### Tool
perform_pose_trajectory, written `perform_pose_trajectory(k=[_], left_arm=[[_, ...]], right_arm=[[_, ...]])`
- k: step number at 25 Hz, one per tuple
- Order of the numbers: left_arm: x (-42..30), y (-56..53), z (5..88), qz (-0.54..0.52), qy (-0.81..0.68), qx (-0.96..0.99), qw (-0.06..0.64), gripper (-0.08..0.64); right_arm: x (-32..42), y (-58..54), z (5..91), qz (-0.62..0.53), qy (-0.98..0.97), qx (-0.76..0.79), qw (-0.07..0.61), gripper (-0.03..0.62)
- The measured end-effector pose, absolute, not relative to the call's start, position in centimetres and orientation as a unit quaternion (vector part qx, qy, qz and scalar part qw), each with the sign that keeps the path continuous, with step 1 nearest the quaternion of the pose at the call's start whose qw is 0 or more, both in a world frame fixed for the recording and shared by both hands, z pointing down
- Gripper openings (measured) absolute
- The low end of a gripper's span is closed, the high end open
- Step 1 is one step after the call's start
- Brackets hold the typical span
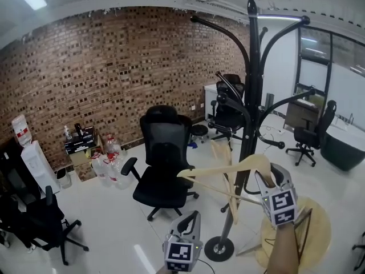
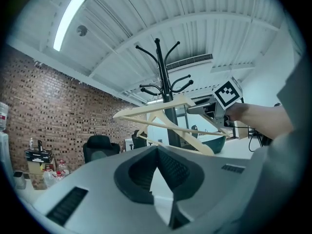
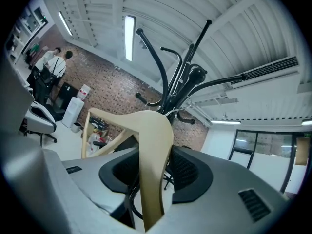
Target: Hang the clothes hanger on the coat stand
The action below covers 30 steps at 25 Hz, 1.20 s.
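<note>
A pale wooden clothes hanger (image 1: pixel 228 173) is held level in the air beside the black coat stand (image 1: pixel 251 96), close to its pole and below its curved arms. My right gripper (image 1: pixel 263 178) is shut on one shoulder of the hanger (image 3: pixel 146 126), which fills the space between its jaws (image 3: pixel 152 152). The stand's arms (image 3: pixel 170 82) rise just beyond the hanger's top. My left gripper (image 1: pixel 194 217) hangs lower and to the left, shut and empty. From the left gripper view (image 2: pixel 157 149), the hanger (image 2: pixel 165 113) and the right gripper (image 2: pixel 214 106) show in front of the stand (image 2: pixel 161 67).
The stand's round base (image 1: pixel 219 248) rests on the white floor. A black office chair (image 1: pixel 162 158) is just left of it, a round wooden table (image 1: pixel 316 233) at lower right. More chairs, water bottles (image 1: pixel 105 164) and a dispenser (image 1: pixel 34 158) line the brick wall. People (image 3: pixel 53 62) stand far off.
</note>
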<state>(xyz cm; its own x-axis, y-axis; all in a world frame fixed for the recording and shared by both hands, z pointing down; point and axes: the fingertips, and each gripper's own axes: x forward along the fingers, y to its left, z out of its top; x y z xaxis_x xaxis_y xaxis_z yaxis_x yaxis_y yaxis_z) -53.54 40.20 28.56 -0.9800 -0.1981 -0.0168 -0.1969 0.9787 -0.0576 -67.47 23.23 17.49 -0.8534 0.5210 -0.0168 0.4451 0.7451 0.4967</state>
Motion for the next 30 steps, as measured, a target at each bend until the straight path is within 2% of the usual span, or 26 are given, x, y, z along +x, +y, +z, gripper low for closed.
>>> perform_pose_trajectory(k=[15,19,25,30], left_arm=[[-53.0,42.1,30.1,-0.026,0.996,-0.086,-0.004,0.018],[-53.1,42.4,30.5,-0.024,0.996,-0.090,-0.007,0.018],[-52.7,43.2,31.0,-0.022,0.995,-0.099,-0.012,0.018],[-52.6,45.9,32.4,-0.006,0.995,-0.099,-0.005,0.018]], right_arm=[[-69.5,25.3,20.4,0.263,0.929,0.252,0.069,0.172],[-69.6,24.4,21.5,0.258,0.937,0.228,0.060,0.214],[-67.3,23.2,21.7,0.234,0.952,0.175,0.086,0.224],[-62.8,24.1,23.0,0.164,0.969,0.148,0.115,0.224]])
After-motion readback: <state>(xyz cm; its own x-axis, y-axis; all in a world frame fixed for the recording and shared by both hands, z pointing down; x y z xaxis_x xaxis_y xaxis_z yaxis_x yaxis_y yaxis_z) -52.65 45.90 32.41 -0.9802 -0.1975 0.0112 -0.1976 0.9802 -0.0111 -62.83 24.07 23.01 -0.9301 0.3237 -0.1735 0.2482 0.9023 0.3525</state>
